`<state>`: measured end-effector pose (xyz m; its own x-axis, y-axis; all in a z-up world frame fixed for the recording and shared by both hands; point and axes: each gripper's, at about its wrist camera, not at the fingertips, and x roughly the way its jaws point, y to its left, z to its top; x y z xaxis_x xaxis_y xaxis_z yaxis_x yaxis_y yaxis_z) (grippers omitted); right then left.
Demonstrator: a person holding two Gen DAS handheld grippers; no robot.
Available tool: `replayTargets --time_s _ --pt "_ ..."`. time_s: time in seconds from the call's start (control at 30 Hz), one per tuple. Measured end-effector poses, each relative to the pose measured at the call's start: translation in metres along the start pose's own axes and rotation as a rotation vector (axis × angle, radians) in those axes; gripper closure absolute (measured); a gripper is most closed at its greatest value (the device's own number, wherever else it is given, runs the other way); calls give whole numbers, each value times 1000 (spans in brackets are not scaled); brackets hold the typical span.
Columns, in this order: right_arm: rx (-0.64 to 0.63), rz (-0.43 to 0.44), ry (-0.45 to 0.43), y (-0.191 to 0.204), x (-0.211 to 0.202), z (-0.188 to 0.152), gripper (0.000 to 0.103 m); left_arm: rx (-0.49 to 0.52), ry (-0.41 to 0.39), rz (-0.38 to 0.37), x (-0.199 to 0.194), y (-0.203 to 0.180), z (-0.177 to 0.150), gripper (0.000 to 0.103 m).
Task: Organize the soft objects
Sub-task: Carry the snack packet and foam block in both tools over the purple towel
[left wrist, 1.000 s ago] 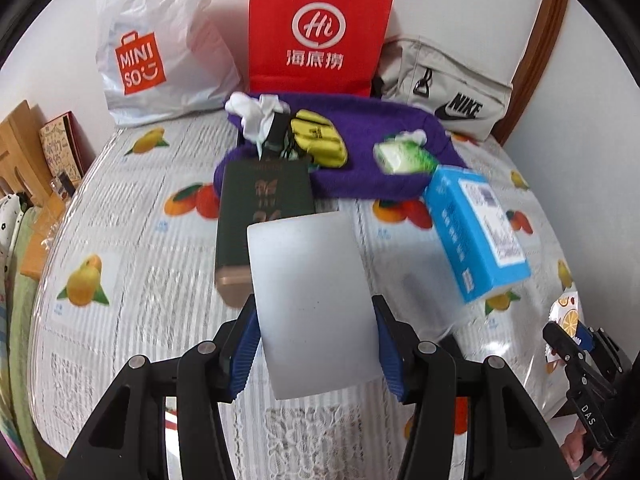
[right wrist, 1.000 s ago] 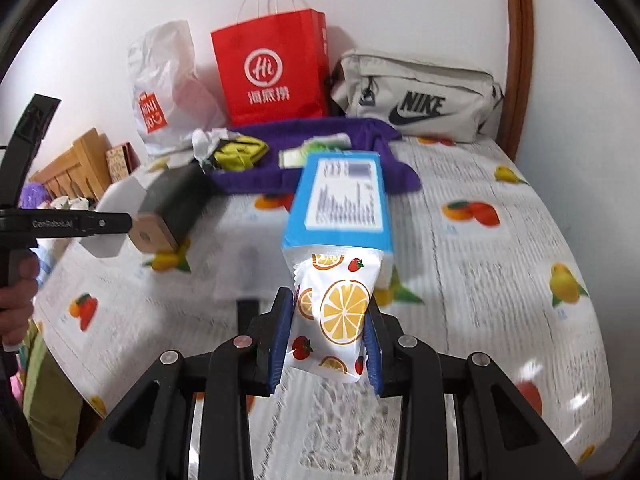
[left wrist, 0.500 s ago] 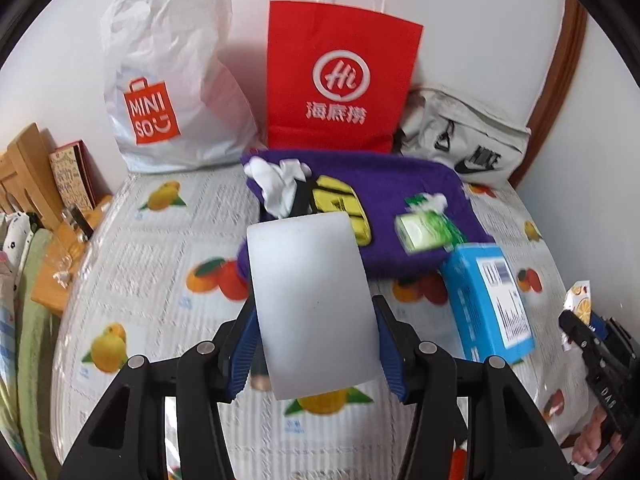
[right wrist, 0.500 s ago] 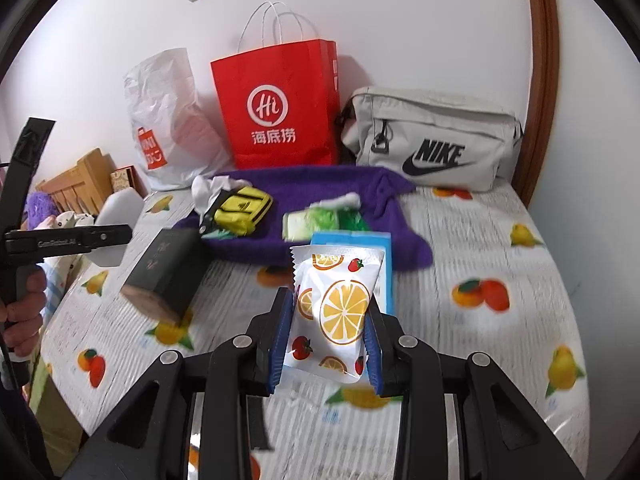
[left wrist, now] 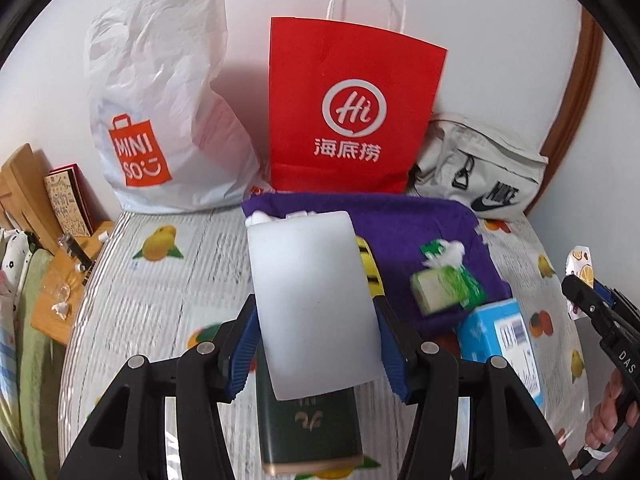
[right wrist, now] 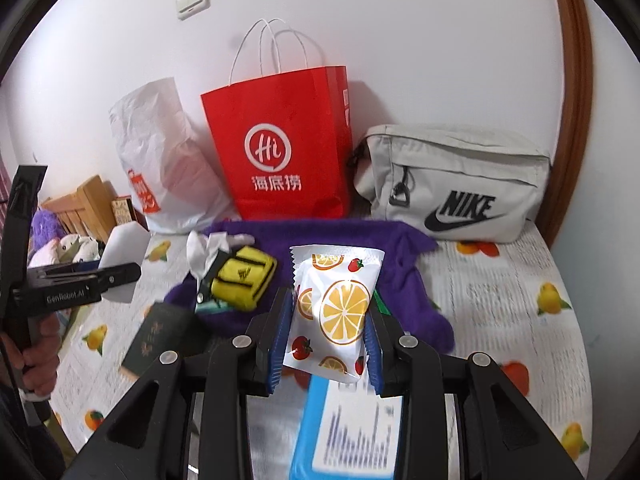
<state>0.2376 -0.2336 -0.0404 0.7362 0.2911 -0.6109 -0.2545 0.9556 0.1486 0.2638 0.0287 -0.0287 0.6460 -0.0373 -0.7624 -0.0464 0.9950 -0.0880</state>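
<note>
Both grippers have lifted since a second ago, so the bags along the wall now fill the upper frame. At lower centre of the left wrist view, the left gripper [left wrist: 316, 342] has its blue-padded fingers [left wrist: 242, 354] clamped on a smooth, matte white rounded block [left wrist: 310, 304], which hides most of the dark green box [left wrist: 310, 436] below. Right of it lies a fuzzy purple cloth [left wrist: 420, 216] carrying a blurred green tissue pack [left wrist: 446, 284]. In the right wrist view, the right gripper [right wrist: 326, 340] pinches a glossy crinkled snack packet printed with orange slices [right wrist: 334, 308]; the blue carton [right wrist: 348, 436] underneath is cut off.

White soft block [left wrist: 314, 304] held upright, fruit-print packet [right wrist: 334, 310] held upright
</note>
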Motion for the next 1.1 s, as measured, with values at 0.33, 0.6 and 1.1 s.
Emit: replayTargets --time_s 0.33,0.6,1.1 --pt "25 34 -4 -17 53 52 69 -9 5 -23 40 -10 45 50" --pt "-7 56 11 -15 101 82 69 -26 33 -61 81 -15 68 50" --pt "33 13 229 -56 186 53 69 -25 133 -48 133 -10 64 50"
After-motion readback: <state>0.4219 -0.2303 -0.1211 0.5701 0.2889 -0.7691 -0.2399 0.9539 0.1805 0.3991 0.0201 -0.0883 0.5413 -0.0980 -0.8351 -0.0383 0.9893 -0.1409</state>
